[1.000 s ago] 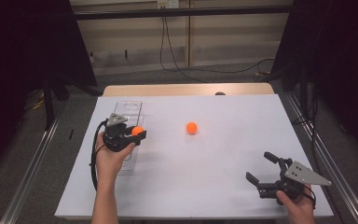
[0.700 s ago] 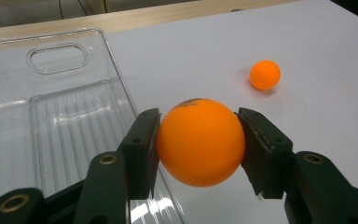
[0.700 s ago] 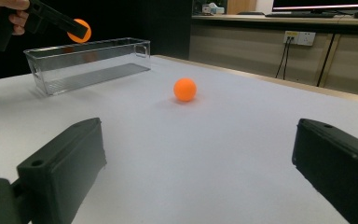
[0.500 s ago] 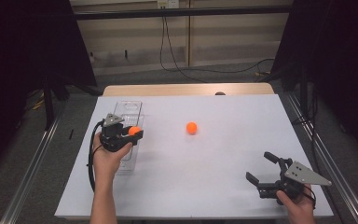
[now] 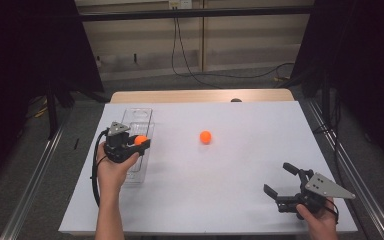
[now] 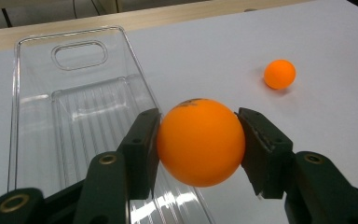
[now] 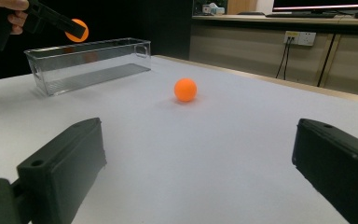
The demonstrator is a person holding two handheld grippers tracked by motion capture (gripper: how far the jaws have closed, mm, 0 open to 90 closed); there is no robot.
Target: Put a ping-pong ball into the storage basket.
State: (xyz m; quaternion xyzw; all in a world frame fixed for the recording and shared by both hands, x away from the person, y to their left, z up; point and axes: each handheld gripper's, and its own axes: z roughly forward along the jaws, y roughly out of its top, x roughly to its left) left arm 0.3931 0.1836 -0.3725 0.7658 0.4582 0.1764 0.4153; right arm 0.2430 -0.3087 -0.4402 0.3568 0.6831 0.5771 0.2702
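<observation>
My left gripper (image 5: pixel 139 141) is shut on an orange ball (image 5: pixel 139 140), held above the clear plastic bin (image 5: pixel 135 120) near its right rim. In the left gripper view both pads press the ball (image 6: pixel 200 141), with the bin (image 6: pixel 74 107) below and to the left. A second orange ball (image 5: pixel 205 136) lies on the white table (image 5: pixel 230 165) mid-way across; it also appears as a small ball (image 6: pixel 279 74) and in the right gripper view (image 7: pixel 185 89). My right gripper (image 5: pixel 282 180) rests at the front right, jaws wide open and nothing between them (image 7: pixel 200 158).
The bin (image 7: pixel 88 63) is long, transparent and has nothing in it, standing at the table's left. A wooden strip (image 5: pixel 200 96) runs along the far edge. Dark curtains and floor cables lie beyond the table.
The left gripper with its ball shifted slightly left over the bin, then held. The right gripper and the loose ball have not moved.
</observation>
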